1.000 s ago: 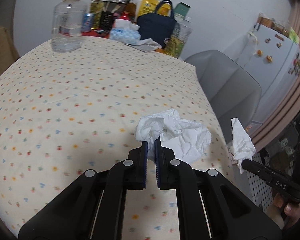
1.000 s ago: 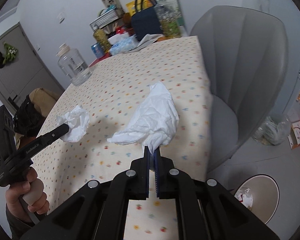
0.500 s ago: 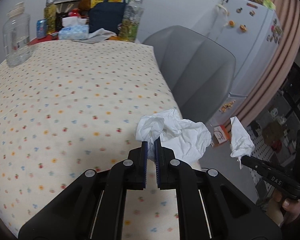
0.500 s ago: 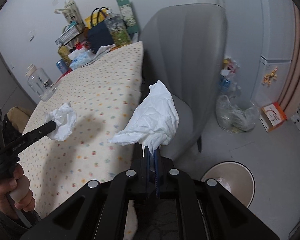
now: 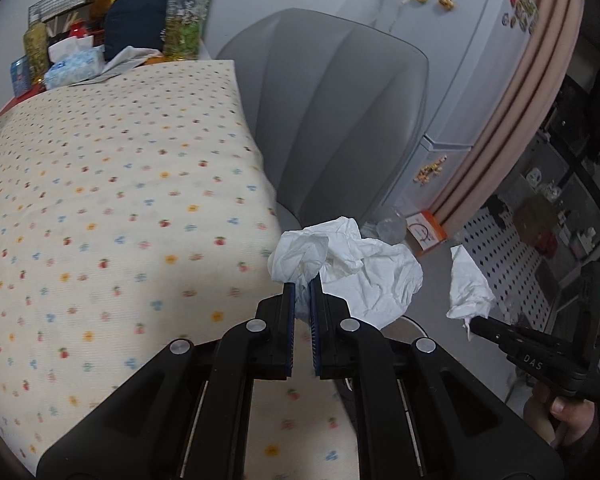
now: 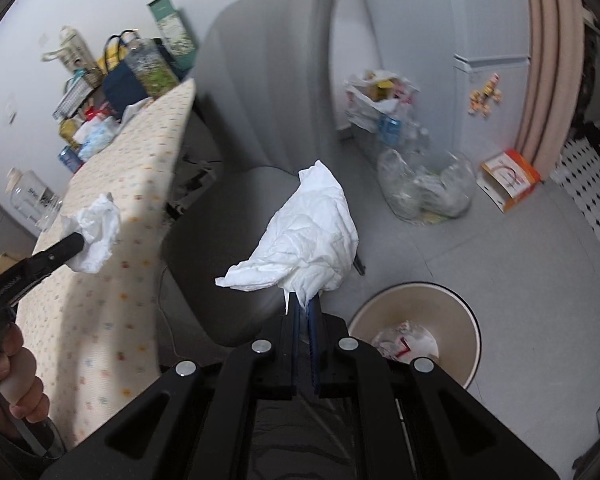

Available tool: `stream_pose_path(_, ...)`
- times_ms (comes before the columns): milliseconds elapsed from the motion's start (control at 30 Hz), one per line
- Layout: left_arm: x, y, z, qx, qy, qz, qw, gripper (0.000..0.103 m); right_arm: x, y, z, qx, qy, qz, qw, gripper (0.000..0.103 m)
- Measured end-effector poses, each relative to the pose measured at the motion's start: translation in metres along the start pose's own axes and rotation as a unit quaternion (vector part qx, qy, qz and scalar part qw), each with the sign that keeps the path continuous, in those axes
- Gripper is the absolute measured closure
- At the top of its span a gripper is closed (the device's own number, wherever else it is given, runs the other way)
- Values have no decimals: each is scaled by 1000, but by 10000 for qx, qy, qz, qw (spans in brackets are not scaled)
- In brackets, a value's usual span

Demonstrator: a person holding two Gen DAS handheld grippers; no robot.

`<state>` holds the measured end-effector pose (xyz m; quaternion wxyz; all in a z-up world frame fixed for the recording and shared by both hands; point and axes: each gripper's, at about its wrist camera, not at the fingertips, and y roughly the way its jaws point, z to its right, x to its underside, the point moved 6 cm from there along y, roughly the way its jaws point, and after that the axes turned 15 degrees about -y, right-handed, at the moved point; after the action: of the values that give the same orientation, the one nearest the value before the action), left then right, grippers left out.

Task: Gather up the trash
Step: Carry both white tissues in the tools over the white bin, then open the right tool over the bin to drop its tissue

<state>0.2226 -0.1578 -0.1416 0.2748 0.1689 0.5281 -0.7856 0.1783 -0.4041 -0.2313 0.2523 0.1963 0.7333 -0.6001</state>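
My left gripper [image 5: 302, 286] is shut on a crumpled white tissue [image 5: 352, 264], held in the air over the table's right edge. It also shows in the right wrist view [image 6: 96, 236]. My right gripper [image 6: 305, 304] is shut on a second white tissue [image 6: 312, 236], held over the floor beside the grey chair [image 6: 260, 120]. That tissue shows in the left wrist view [image 5: 468, 288] at the right. A beige trash bin [image 6: 452, 312] with some trash inside stands on the floor just right of and below the right gripper.
The table [image 5: 100, 200] has a dotted cloth; bottles, a tissue box and a navy bag [image 5: 136, 20] crowd its far end. A clear bag of bottles [image 6: 428, 188] and an orange box [image 6: 508, 176] lie on the floor. A white fridge [image 5: 480, 40] stands behind.
Both grippers have swung right, away from above the table, each still holding its tissue. The chair, floor and trash bin have come into view.
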Motion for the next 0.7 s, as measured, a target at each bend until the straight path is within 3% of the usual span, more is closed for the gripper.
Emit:
stream_pose_path(500, 30, 62, 70, -23, 637, -592, 9962, 96, 57, 49, 75, 59, 827, -428, 9956, 97)
stream_pose_path(667, 44, 81, 92, -40, 798, -810, 9935, 96, 78, 71, 93, -36, 1079, -678, 9918, 92)
stream_pose_path(700, 47, 86, 98, -43, 843, -853, 9928, 96, 83, 74, 96, -59, 1134, -738, 9908, 82)
